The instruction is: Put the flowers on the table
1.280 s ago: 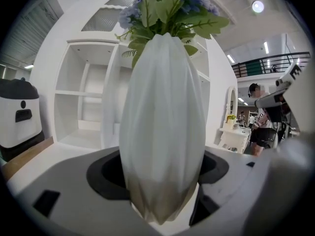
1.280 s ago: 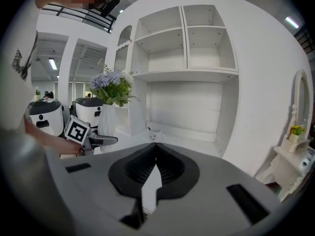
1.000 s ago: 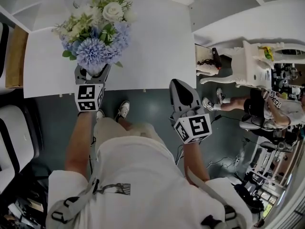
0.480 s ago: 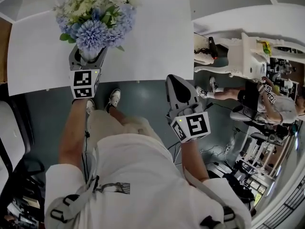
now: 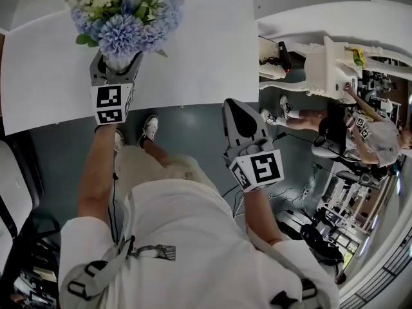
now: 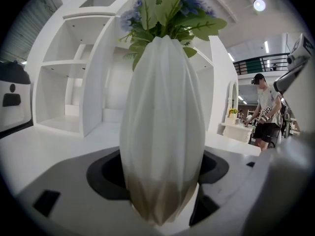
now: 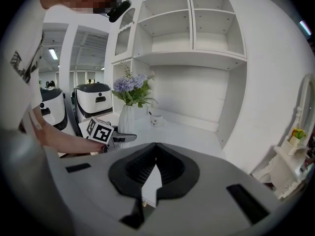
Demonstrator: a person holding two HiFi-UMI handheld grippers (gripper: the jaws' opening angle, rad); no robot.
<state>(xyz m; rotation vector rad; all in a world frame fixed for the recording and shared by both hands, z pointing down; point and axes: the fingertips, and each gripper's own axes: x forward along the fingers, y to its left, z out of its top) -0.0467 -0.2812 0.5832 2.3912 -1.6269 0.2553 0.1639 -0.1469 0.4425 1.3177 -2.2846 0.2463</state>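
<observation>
A bouquet of blue and white flowers (image 5: 125, 18) stands in a ribbed white vase (image 5: 119, 62) over the near left part of the white table (image 5: 206, 56). My left gripper (image 5: 116, 69) is shut on the vase's lower body. In the left gripper view the vase (image 6: 162, 132) fills the gap between the jaws, with green leaves (image 6: 170, 9) above it. I cannot tell whether its base touches the tabletop. My right gripper (image 5: 241, 118) hangs over the floor just off the table's front edge, shut with nothing in it. The right gripper view shows the vase (image 7: 126, 121) and flowers (image 7: 130, 88) to its left.
A small white cup (image 7: 155, 116) sits on the table behind the vase. White shelving (image 7: 192, 28) rises at the table's back. A person (image 5: 380, 137) stands by a white dresser (image 5: 335, 63) at the right. White chairs (image 5: 13, 192) are at the left.
My left gripper has carried the vase of flowers forward, farther over the table. The right gripper has stayed near the table's front edge.
</observation>
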